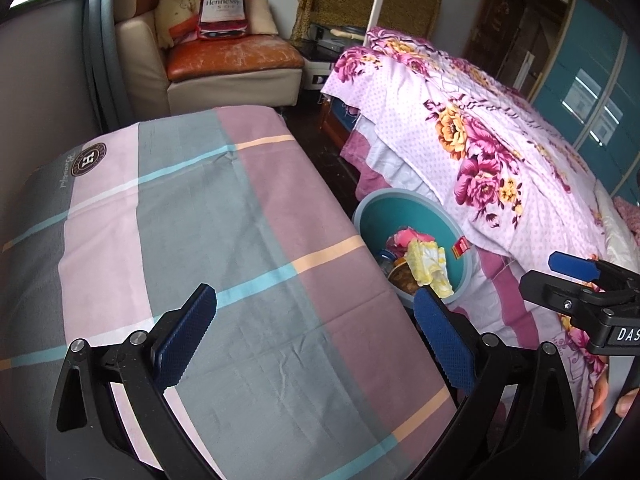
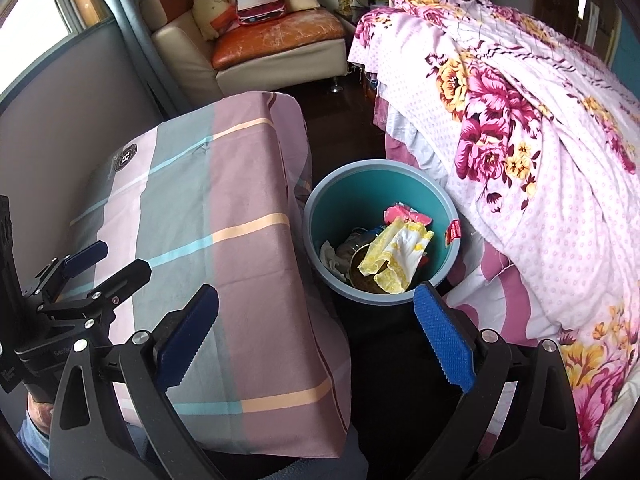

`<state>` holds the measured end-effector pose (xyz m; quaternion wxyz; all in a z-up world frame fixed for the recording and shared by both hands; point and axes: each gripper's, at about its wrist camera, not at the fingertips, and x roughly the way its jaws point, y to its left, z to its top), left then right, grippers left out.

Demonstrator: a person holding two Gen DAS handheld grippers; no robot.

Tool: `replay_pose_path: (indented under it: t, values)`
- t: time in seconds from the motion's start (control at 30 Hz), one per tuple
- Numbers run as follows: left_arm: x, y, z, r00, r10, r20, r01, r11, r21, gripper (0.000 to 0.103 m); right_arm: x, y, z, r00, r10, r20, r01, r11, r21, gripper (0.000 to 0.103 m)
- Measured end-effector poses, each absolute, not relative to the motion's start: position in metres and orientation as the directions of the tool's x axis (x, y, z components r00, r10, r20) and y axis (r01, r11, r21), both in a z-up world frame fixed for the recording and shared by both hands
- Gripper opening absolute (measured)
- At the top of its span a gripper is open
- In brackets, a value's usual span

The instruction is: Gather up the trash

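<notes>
Left gripper (image 1: 308,344): black frame arms, silver screw heads, dark blue ridged fingers (image 1: 182,344).
Right gripper (image 2: 316,344): same black frame with silver screws; fingers (image 2: 444,340) brighter blue, dotted texture.
Marking: white letters "DAS" on the right gripper's black body.
Skin: bare fingertips.
Sleeve: blue denim cuff.

A table draped in a checked cotton cloth of pink, grey and mauve blocks with thin blue and peach stripes (image 1: 224,240) (image 2: 224,216) fills the near left; a round dark badge (image 1: 91,156) is printed at its far left corner. The dark floor (image 1: 320,148) (image 2: 340,132) runs between it and the bed on the right, covered by a pale pink dotted sheet with magenta and yellow flowers (image 1: 500,128) (image 2: 540,160). On the floor, between table and bed, stands a round teal plastic bin (image 1: 404,208) (image 2: 352,196) holding crumpled wrappers, touching the bed's sheet.
</notes>
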<state>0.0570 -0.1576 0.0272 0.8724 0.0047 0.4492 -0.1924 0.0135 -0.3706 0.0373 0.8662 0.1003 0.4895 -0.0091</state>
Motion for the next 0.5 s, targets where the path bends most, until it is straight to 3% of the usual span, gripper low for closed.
replay_pose_path:
  t: [0.5]
  values:
    - [0.0607,-0.151,0.0248,0.549,-0.306,-0.778,0.307,0.94,-0.152,0.099,0.0195,-0.3675,0.0278,0.496,0.079,-0.865,0.115,0.981,0.156,0.094]
